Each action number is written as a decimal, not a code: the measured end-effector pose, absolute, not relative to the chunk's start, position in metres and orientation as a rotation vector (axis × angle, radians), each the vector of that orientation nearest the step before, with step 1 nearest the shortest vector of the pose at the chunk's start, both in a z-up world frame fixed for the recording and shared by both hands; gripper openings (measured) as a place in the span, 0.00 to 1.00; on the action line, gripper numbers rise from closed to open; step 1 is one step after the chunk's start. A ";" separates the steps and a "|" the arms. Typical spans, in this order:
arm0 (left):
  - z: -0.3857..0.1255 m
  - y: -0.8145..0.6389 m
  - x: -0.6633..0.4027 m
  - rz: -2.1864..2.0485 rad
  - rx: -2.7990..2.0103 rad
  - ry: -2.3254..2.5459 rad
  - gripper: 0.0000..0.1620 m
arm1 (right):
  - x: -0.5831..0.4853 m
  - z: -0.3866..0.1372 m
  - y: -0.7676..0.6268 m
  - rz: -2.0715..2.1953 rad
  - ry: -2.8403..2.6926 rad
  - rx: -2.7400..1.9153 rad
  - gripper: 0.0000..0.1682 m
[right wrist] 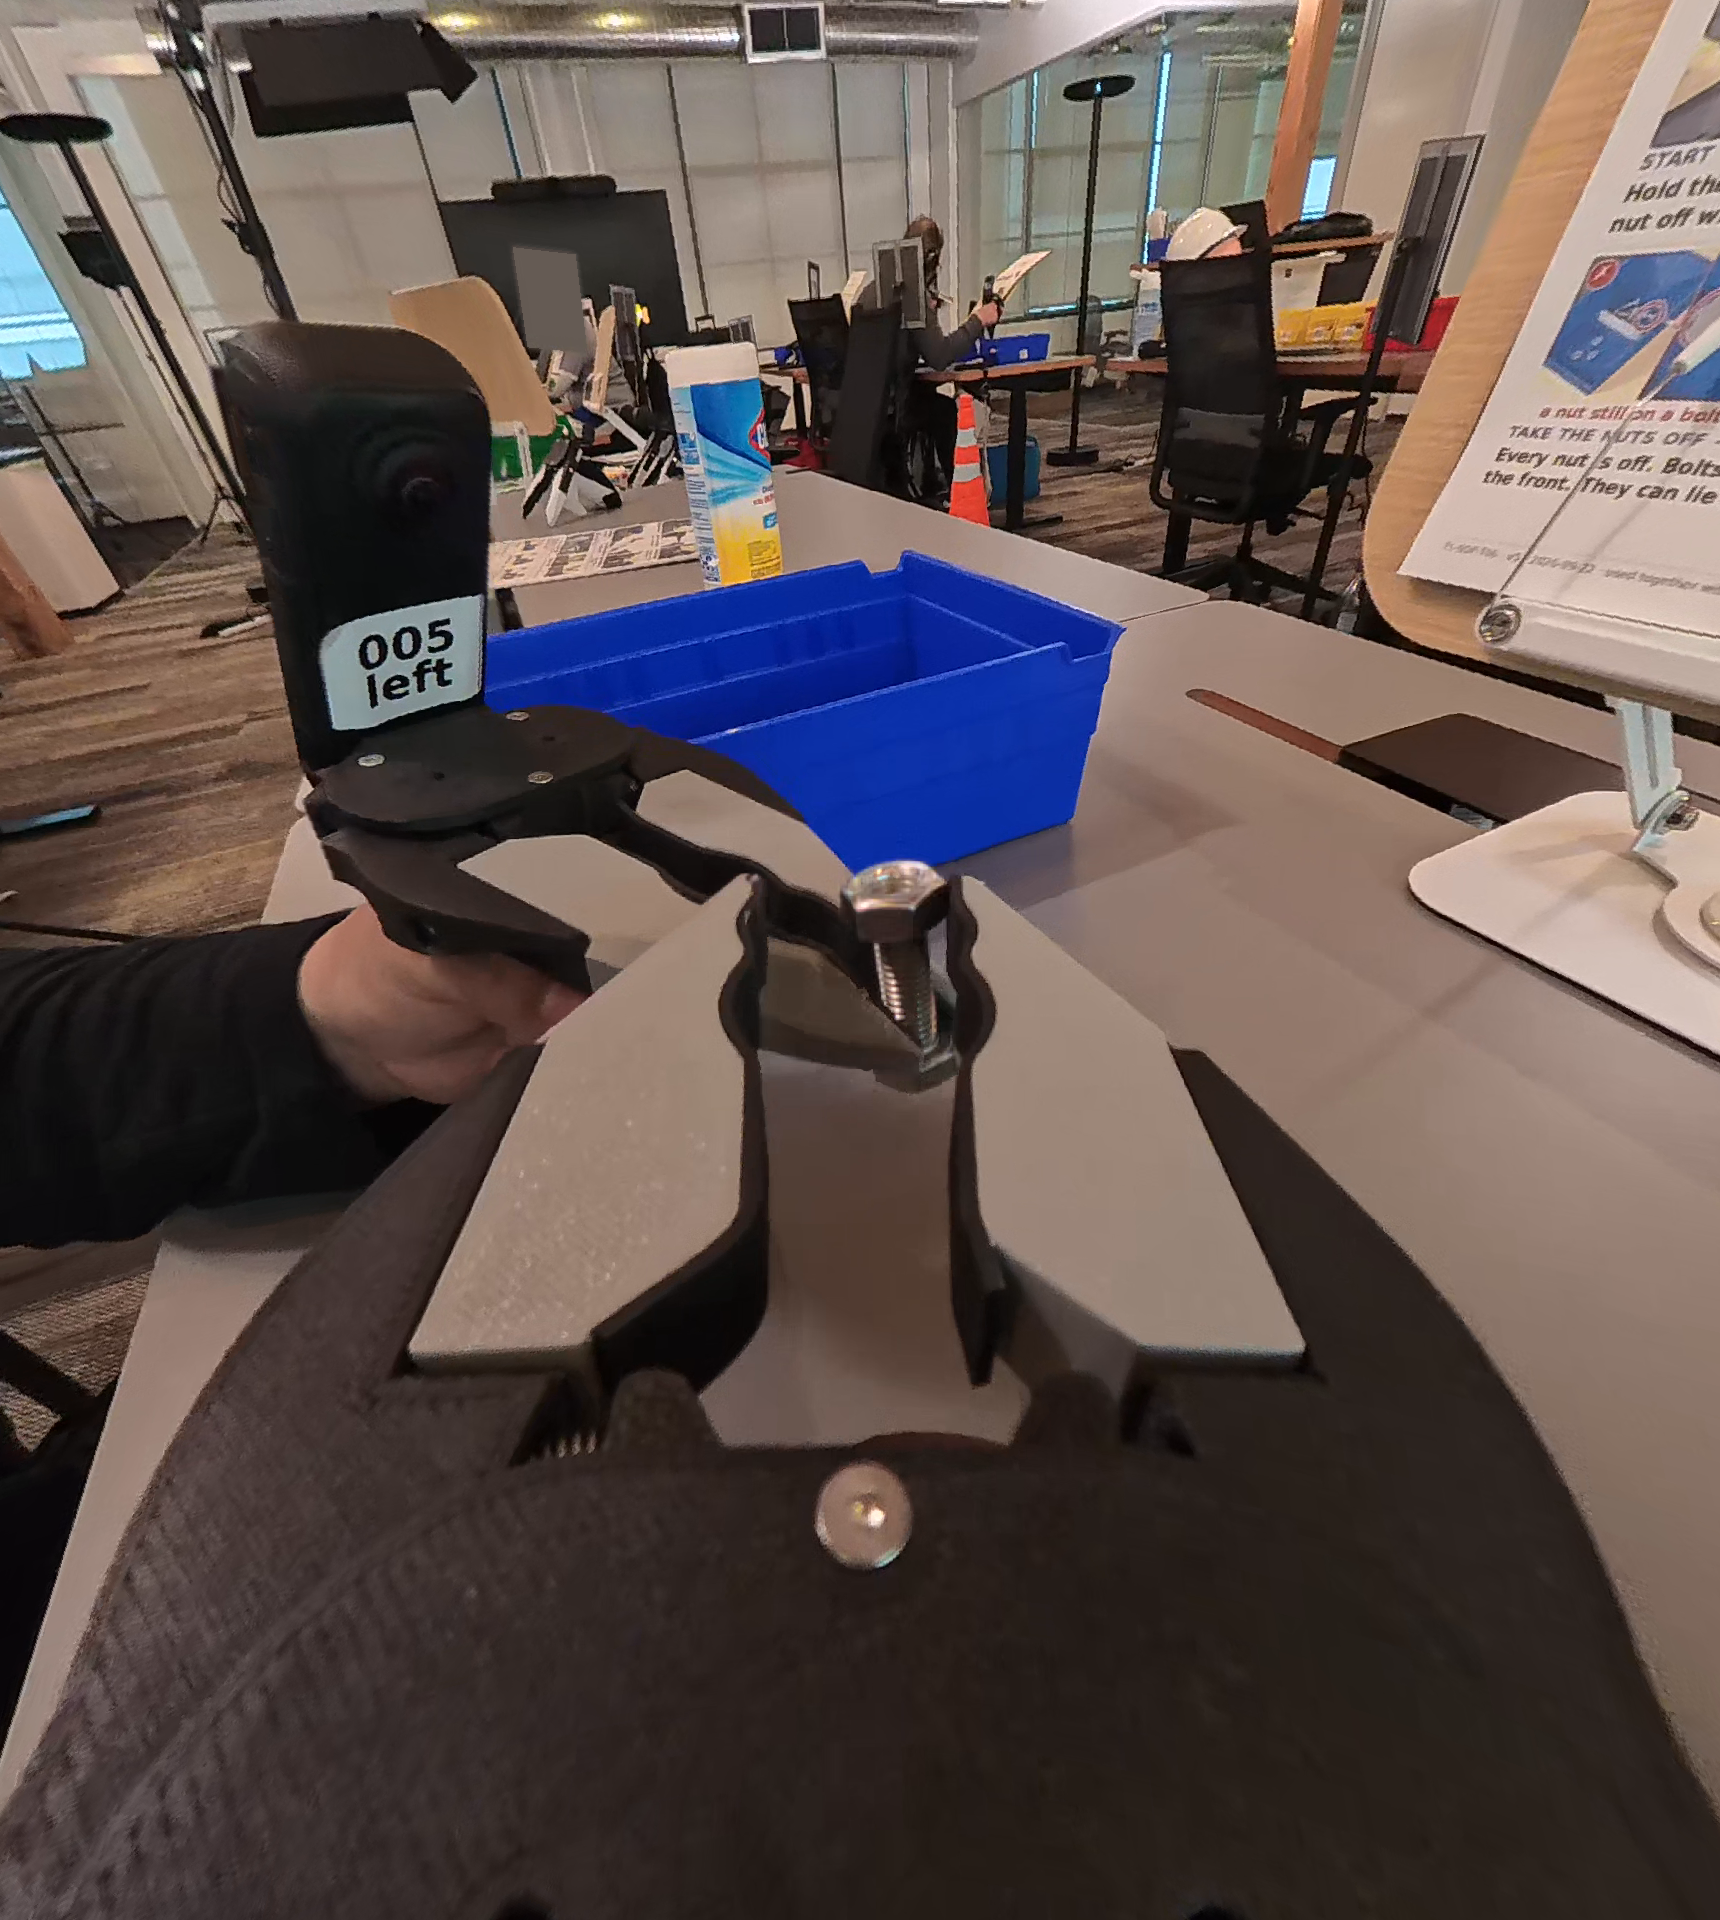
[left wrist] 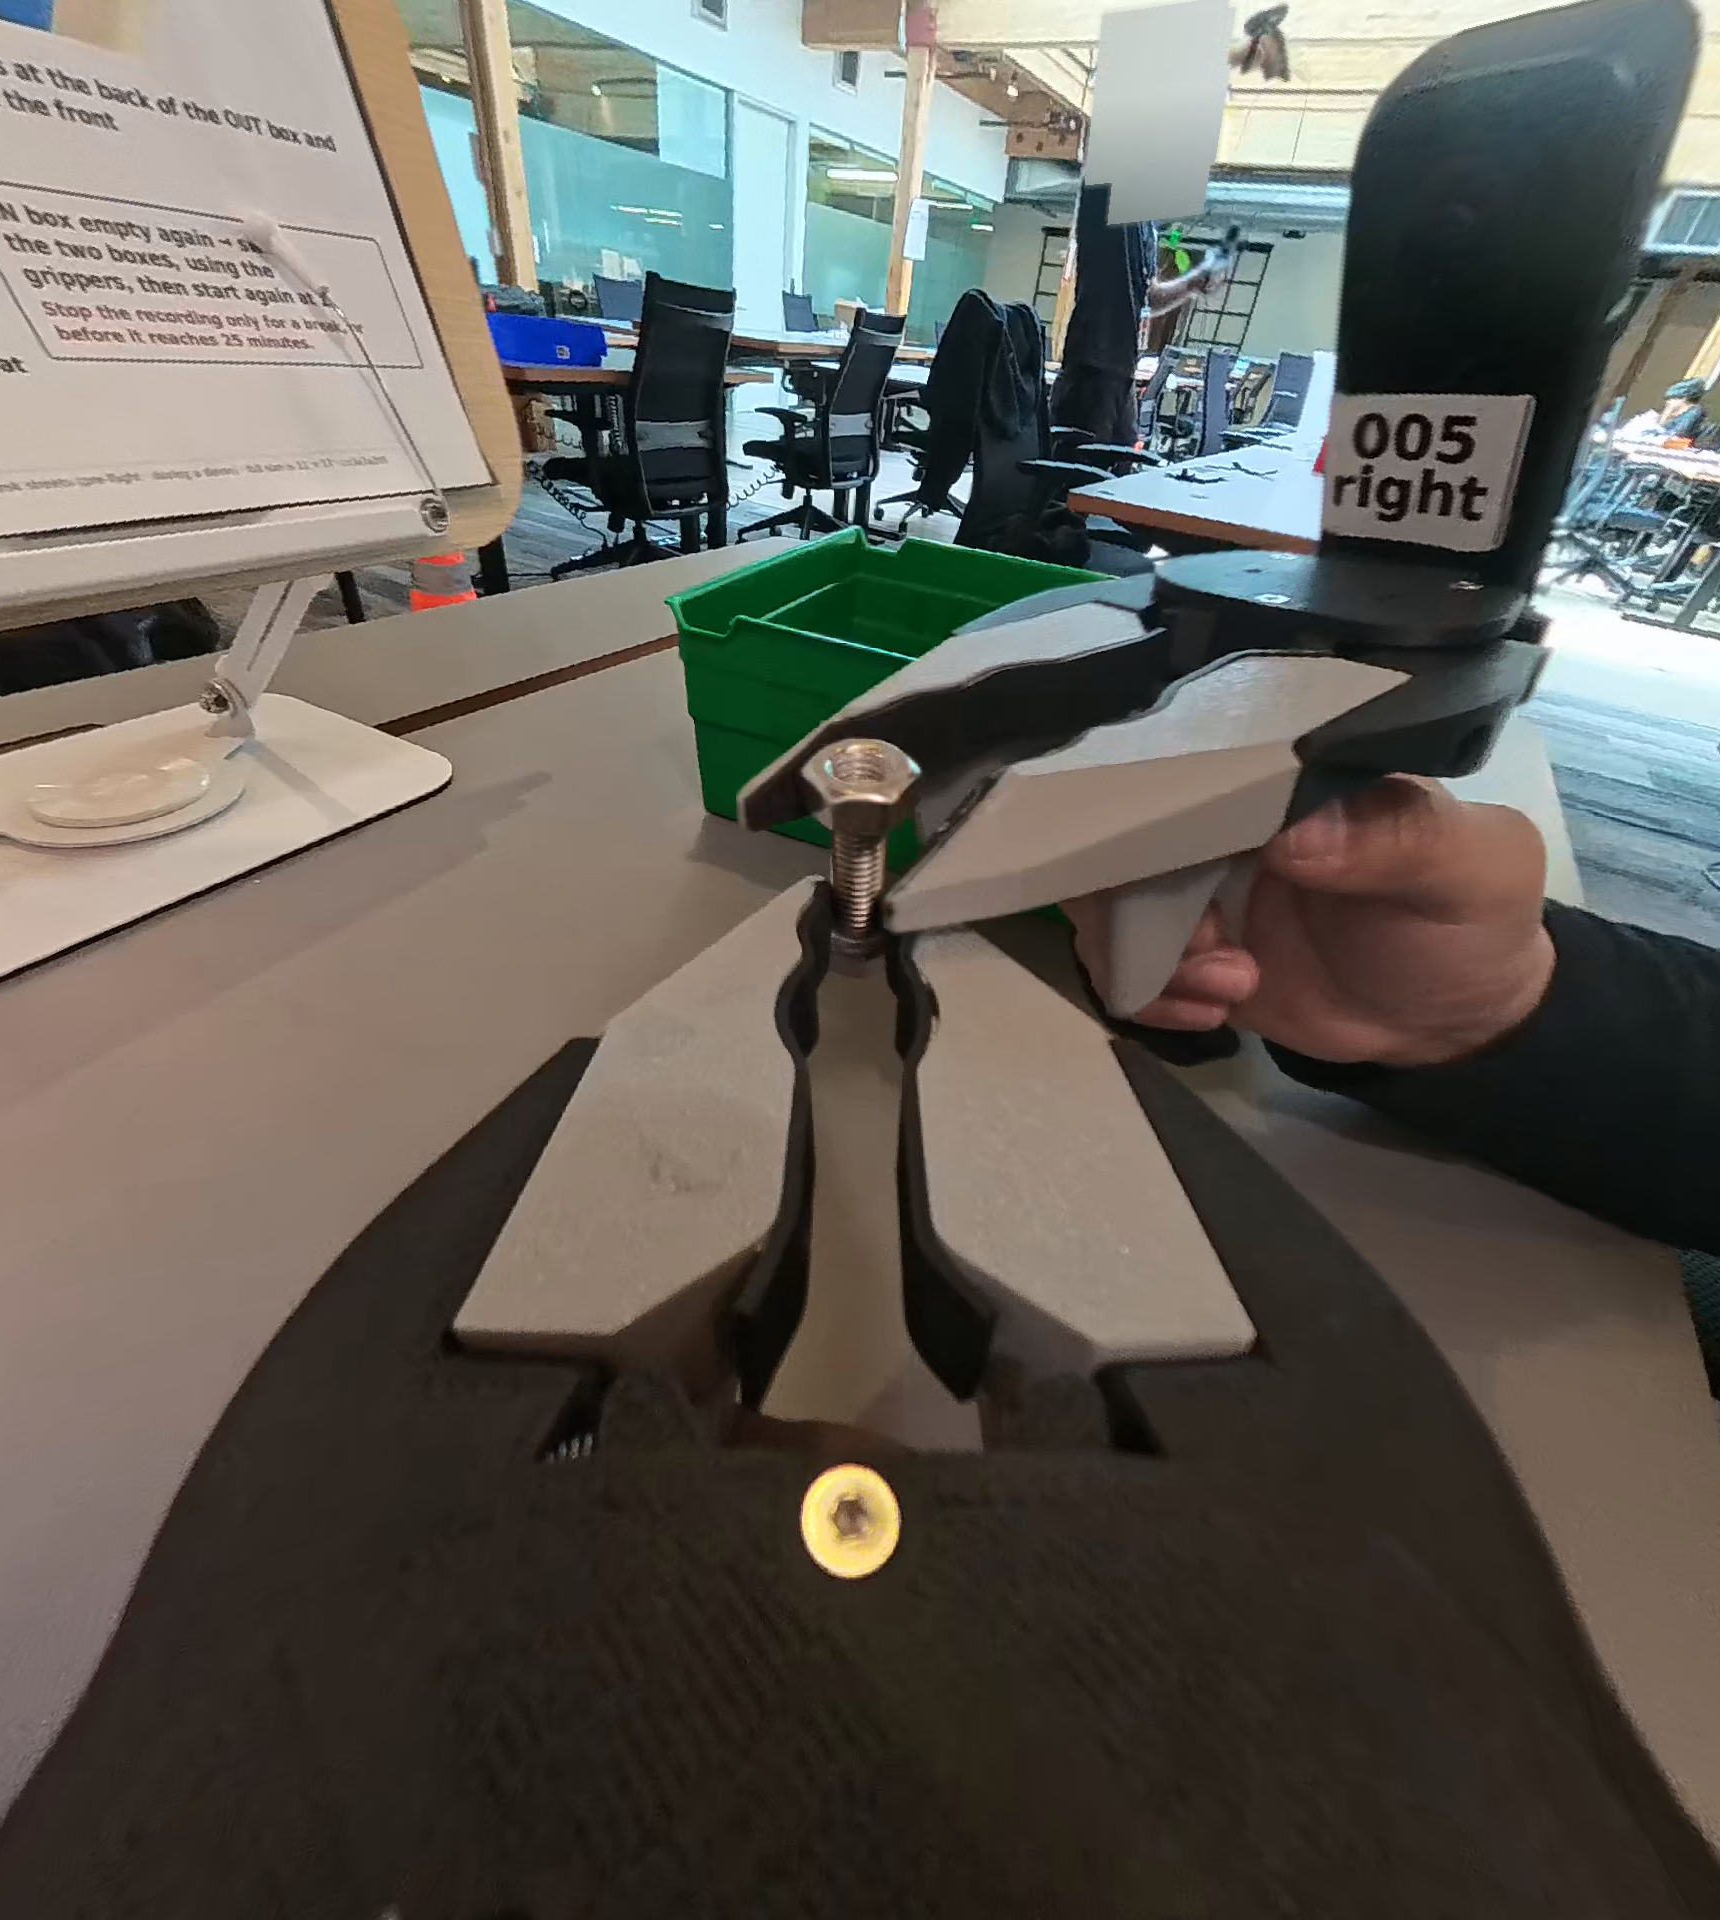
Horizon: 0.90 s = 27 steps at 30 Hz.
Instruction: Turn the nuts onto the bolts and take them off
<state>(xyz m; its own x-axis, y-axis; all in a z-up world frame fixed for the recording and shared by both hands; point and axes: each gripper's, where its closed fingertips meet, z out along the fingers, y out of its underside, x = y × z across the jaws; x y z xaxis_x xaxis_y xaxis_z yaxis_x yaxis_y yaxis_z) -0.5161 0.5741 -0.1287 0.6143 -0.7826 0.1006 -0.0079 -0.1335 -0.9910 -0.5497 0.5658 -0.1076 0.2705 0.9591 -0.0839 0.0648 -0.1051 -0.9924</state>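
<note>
Worktop (left wrist: 212,1091): grey, matte, flat; a second grey slab butts against it along a straight seam with a brown edge strip.
Green bin (left wrist: 794,665): open-topped plastic, standing on the worktop toward its far edge in the left wrist view.
Blue bin (right wrist: 897,727): open-topped plastic, standing on the worktop near its far edge in the right wrist view.
White stand base (left wrist: 160,821): flat rounded plate lying on the worktop, carrying a tilted instruction sheet on a thin arm.
Wipes canister (right wrist: 726,468): upright on the neighbouring grey slab beyond the blue bin.
</note>
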 end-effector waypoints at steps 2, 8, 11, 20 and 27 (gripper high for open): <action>-0.129 0.571 -0.512 -0.771 -1.573 0.700 0.04 | -0.552 -0.110 0.565 1.046 -1.020 -1.459 0.17; -0.129 0.570 -0.510 -0.779 -1.568 0.706 0.04 | -0.553 -0.111 0.565 1.057 -1.021 -1.462 0.16; -0.129 0.571 -0.511 -0.770 -1.570 0.699 0.04 | -0.552 -0.111 0.565 1.053 -1.021 -1.467 0.17; -0.128 0.577 -0.521 -0.761 -1.578 0.660 0.04 | -0.544 -0.106 0.573 0.990 -0.996 -1.453 0.18; -0.132 0.583 -0.525 -0.730 -1.610 0.638 0.04 | -0.546 -0.108 0.573 0.887 -1.020 -1.436 0.18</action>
<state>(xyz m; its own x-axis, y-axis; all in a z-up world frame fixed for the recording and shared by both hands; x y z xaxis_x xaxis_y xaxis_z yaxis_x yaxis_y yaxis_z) -0.5252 0.5826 -0.1324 0.6528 -0.7494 0.1106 -0.0089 -0.1536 -0.9881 -0.5457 0.5734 -0.1081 0.3464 0.9378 0.0211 0.1099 -0.0182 -0.9938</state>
